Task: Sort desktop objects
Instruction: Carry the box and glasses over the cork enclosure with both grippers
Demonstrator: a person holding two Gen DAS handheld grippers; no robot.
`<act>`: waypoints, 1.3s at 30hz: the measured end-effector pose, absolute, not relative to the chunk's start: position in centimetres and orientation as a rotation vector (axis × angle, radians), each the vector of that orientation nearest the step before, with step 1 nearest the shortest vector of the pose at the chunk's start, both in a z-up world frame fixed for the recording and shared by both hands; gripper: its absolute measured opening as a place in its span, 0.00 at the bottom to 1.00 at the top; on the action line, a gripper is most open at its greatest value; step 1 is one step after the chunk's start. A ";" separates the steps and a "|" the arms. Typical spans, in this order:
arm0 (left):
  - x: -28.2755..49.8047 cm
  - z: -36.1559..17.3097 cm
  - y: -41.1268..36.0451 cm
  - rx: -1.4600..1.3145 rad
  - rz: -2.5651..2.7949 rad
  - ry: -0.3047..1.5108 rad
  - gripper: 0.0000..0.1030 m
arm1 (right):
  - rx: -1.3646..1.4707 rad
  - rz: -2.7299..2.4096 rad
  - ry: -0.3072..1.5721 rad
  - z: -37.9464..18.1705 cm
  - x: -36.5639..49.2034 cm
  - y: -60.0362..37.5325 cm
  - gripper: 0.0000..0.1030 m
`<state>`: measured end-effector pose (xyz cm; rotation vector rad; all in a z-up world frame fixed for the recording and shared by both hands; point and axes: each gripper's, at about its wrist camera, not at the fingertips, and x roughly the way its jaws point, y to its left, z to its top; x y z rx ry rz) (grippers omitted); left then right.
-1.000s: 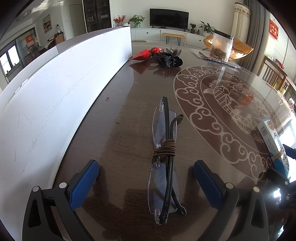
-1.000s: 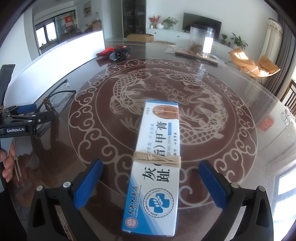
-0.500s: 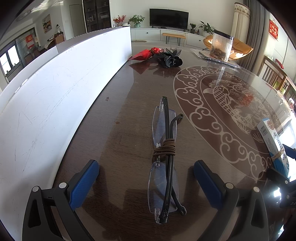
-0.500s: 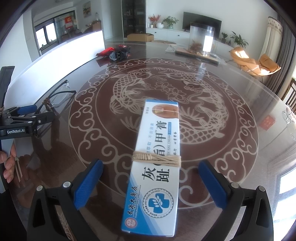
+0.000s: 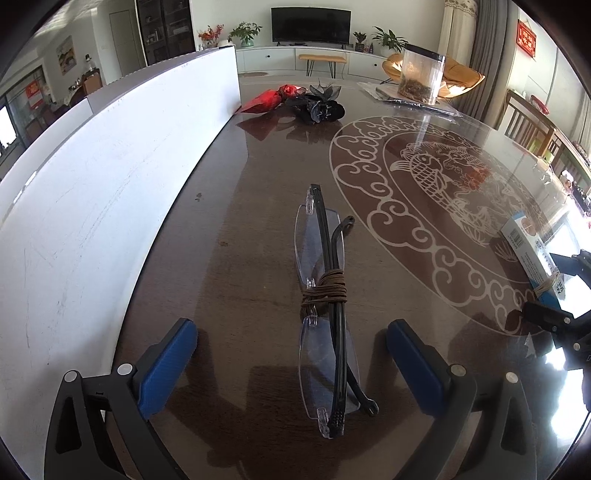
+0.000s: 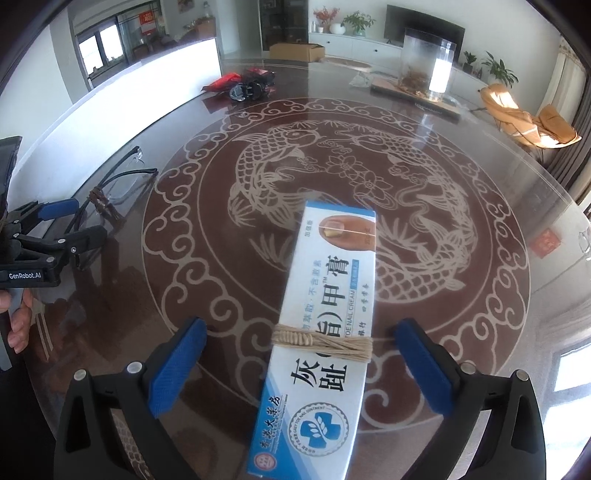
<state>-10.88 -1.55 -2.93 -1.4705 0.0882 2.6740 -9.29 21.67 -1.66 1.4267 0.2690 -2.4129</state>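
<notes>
Standing far back — clear tank [image 6: 426, 70] | brownish contents, kind unclear

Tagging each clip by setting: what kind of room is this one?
Most likely a home living and dining room: a dark flat-screen television on a white cabinet, potted green plants, and a large glossy brown table with a fish inlay.

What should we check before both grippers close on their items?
1. Glasses between the left gripper pads: ok.
2. Left pads clear of the glasses, jaws closing: ok.
3. Box between the right gripper pads: ok.
4. Right pads clear of the box, jaws closing: ok.
5. Cord wraps on glasses and box intact: ok.
6. Where each item should go: cannot tell.
</notes>
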 end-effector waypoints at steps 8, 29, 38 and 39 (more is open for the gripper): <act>-8.2 0.3 -4.0 -1.257 2.648 -0.107 0.10 | 1.335 -2.441 0.188 2.1 -7.3 22.8 0.42; -5.5 11.5 -22.5 -1.236 2.972 -0.398 0.10 | 0.836 -2.202 0.238 18.1 -12.3 -1.7 0.42; -8.2 6.4 -26.5 -1.539 2.912 -0.449 0.12 | 0.893 -2.100 0.474 12.1 -16.8 -19.0 0.42; -8.4 6.1 -26.4 -1.564 2.909 -0.440 0.15 | 0.924 -2.095 0.494 10.8 -17.3 -19.6 0.42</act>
